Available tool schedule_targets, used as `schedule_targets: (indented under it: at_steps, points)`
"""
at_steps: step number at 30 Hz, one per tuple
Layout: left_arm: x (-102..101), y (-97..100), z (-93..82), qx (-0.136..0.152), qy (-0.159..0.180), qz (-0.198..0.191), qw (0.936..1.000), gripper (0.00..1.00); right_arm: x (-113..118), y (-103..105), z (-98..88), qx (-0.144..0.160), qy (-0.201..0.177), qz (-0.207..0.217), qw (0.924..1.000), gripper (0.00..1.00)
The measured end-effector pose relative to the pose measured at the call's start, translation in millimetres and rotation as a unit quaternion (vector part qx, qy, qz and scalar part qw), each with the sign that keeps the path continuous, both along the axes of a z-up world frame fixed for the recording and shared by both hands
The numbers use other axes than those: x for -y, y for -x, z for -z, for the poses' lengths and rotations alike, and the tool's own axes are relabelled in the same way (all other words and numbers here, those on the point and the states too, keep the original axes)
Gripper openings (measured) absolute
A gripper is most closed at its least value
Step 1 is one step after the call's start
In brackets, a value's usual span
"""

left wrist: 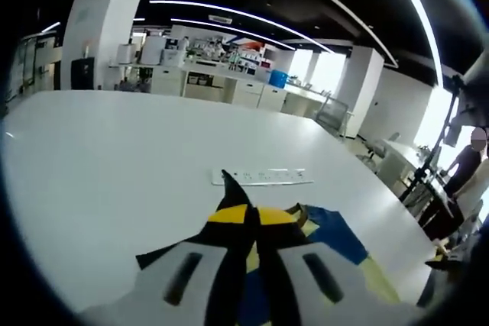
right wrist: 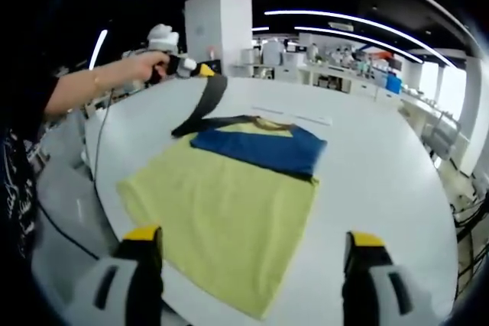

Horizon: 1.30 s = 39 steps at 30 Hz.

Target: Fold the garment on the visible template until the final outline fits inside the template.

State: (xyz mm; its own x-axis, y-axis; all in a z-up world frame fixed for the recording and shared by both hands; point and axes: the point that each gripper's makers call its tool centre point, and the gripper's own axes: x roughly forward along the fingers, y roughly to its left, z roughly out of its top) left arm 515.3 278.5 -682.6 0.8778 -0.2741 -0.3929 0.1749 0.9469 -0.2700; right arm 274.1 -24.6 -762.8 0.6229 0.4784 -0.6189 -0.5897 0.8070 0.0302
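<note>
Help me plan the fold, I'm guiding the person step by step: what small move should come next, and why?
Probably carry the left gripper across and lay the black sleeve it holds, lifted off the table, onto the yellow shirt. The blue sleeve already lies folded over the body. The right gripper hangs open near the hem.

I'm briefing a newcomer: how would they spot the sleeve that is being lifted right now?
Start at the big white table and the yellow-and-blue garment spread on it. At its far corner, the left gripper, held in a person's hand, pinches the black sleeve: the only dark strip raised off the table.
</note>
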Motion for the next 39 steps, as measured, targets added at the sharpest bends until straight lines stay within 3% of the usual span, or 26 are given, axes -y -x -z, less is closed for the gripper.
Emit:
schedule_targets:
  at_steps: [15, 24, 34, 39]
  points:
    - [70, -18.9, -3.6, 0.022, 0.015, 0.06, 0.9979, 0.0, 3, -3, 1.2, -0.004, 0.004, 0.006, 1.0, 1.0]
    - [120, -15.0, -4.0, 0.034, 0.032, 0.105, 0.9934, 0.0, 9, -9, -1.4, -0.001, 0.0, 0.02, 0.9998, 1.0]
    - [155, -12.0, 4.6, 0.032, 0.04, 0.138, 0.9891, 0.0, 13, -9, 0.7, -0.006, -0.002, 0.023, 0.9997, 1.0]
    - [183, -1.0, 11.5, 0.032, 0.053, 0.172, 0.9832, 0.0, 14, -8, 0.1, -0.007, -0.001, 0.025, 0.9997, 1.0]
